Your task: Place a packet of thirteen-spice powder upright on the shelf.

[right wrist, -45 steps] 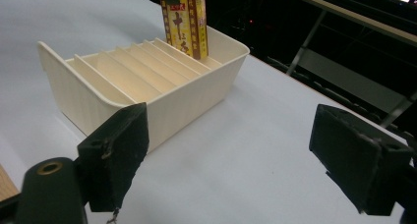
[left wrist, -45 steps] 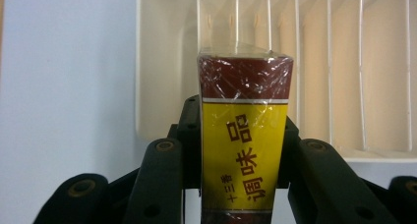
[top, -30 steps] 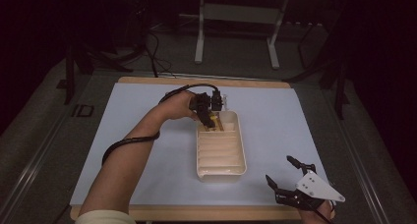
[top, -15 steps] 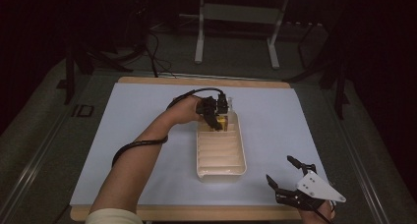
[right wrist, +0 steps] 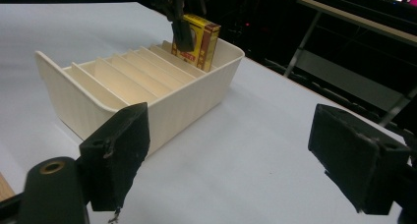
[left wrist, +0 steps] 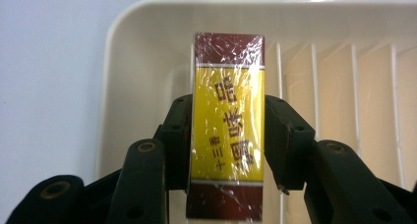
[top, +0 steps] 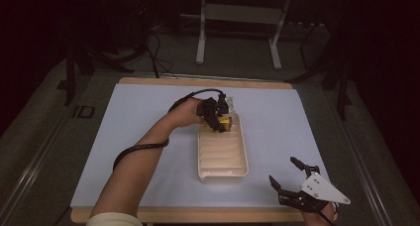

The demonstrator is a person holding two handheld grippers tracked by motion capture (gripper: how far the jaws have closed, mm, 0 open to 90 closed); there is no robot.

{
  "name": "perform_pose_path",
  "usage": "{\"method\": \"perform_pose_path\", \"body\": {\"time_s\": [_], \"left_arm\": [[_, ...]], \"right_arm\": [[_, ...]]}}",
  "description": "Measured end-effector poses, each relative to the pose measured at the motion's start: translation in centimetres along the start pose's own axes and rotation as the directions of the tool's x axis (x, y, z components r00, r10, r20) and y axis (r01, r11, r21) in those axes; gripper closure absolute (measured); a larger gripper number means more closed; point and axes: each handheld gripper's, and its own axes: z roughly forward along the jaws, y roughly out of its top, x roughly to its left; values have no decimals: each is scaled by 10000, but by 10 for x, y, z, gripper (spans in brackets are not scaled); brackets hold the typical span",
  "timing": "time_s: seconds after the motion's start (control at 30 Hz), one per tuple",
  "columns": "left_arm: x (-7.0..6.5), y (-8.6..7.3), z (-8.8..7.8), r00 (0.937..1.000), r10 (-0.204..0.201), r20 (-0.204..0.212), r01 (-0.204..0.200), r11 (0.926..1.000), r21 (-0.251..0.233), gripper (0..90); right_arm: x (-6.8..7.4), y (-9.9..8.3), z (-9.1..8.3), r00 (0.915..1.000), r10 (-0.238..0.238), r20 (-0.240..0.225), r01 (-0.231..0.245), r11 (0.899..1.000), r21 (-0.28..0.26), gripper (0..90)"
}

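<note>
Left gripper (left wrist: 227,150) is clamping a yellow-and-maroon box (left wrist: 227,121), w/ 1 jaw pressing each long side, mid-frame in the left gripper view. The box is wrapped in shiny film and printed w/ characters; it's sitting over the end slot of the cream tray (left wrist: 147,17), next to the tray's rounded end wall at the top of that frame. In the high view the left gripper (top: 216,118) is reaching into the tray's far end (top: 236,118), centre of frame, w/ the forearm coming in diagonally from the lower left. The right gripper view is showing the box (right wrist: 201,40) standing upright in the last slot, upper centre of frame; can't tell if its bottom is touching the tray floor. Holding it by the long sides probably keeps it parallel to the dividers so it slips between them w/o snagging; judging by that, the step in hand is slotting the box, approx. at release. The other slots are looking empty, so filling is likely just starting. Right gripper (top: 297,184) is waiting w/ jaws wide apart, gripping nothing, at the lower right of the high view, well apart from the tray, prob. parked to keep clear. The blue table cover (top: 148,117) is lying under everything.
</note>
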Motion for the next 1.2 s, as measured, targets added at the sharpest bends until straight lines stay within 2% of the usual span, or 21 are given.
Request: {"method": "perform_pose_path", "body": {"time_s": [0.2,0.27,0.33,0.5,0.53,0.57,0.6,0.7,0.73,0.77,0.8,0.83,0.87,0.9,0.93,0.97,1.03,1.07,1.13,1.17,1.2], "left_arm": [[-1,-3,-12,9998,-188,-2,188,9997,164,583],[0,-5,-18,9992,-390,39,390,9992,76,584],[0,-6,-20,9991,-422,-9,422,9991,30,583],[-1,-10,-38,9973,-644,-365,635,9976,-264,531],[-2,-11,-41,9951,-857,-485,839,9958,-373,509],[-1,-12,-44,9944,-889,-568,861,9951,-496,508],[-1,-13,-46,9925,-1081,-578,1048,9929,-570,484],[-3,-17,-47,9845,-1540,-836,1485,9865,-684,284],[-3,-19,-47,9845,-1647,-609,1602,9845,-719,193],[-3,-19,-47,9845,-1647,-609,1602,9845,-719,83],[-3,-20,-47,9817,-1843,-479,1802,9804,-796,35],[-2,-22,-46,9771,-2106,-310,2074,9746,-848,35],[-3,-24,-46,9755,-2199,-66,2183,9713,-946,8],[-4,-25,-45,9746,-2233,-179,2205,9704,-986,8],[-5,-28,-45,9692,-2436,-366,2386,9653,-1063,8],[-6,-30,-45,9661,-2574,-206,2529,9592,-1267,8],[-9,-33,-46,9594,-2783,-466,2689,9519,-1471,2],[-11,-35,-48,9583,-2824,-436,2725,9490,-1588,2],[-14,-39,-52,9516,-2989,-720,2841,9444,-1658,2],[-16,-42,-53,9478,-3135,-574,2991,9371,-1799,2],[-16,-45,-55,9468,-3165,-589,3012,9354,-1851,2]], "right_arm": [[0,0,0,10000,-1,2,1,10000,20,158],[0,0,0,10000,-20,7,20,10000,19,158],[0,0,0,10000,-13,4,13,10000,13,158],[0,0,1,10000,-26,-9,26,10000,26,158],[1,0,1,10000,-9,-12,9,10000,29,158],[1,0,1,10000,-7,-15,7,10000,39,158],[1,0,1,10000,-12,-11,12,10000,34,158],[1,0,1,10000,-9,-12,9,10000,38,158],[1,0,1,10000,-15,-19,15,10000,38,158],[1,0,1,10000,-15,-19,15,10000,38,158],[1,0,2,10000,-39,-17,39,10000,32,158],[1,0,2,10000,-39,-17,39,10000,32,158],[1,0,2,10000,-51,-12,51,10000,36,158],[1,0,2,10000,-51,-12,51,10000,36,158],[1,0,2,10000,-45,-17,45,10000,22,158],[1,0,2,10000,-50,-10,50,10000,21,158],[1,0,2,10000,-48,7,48,10000,27,158],[1,0,2,10000,-48,7,48,10000,27,158],[1,0,2,10000,-56,4,56,10000,29,158],[1,0,2,10000,-66,7,66,10000,47,158],[1,0,2,10000,-75,8,75,10000,41,157]]}}
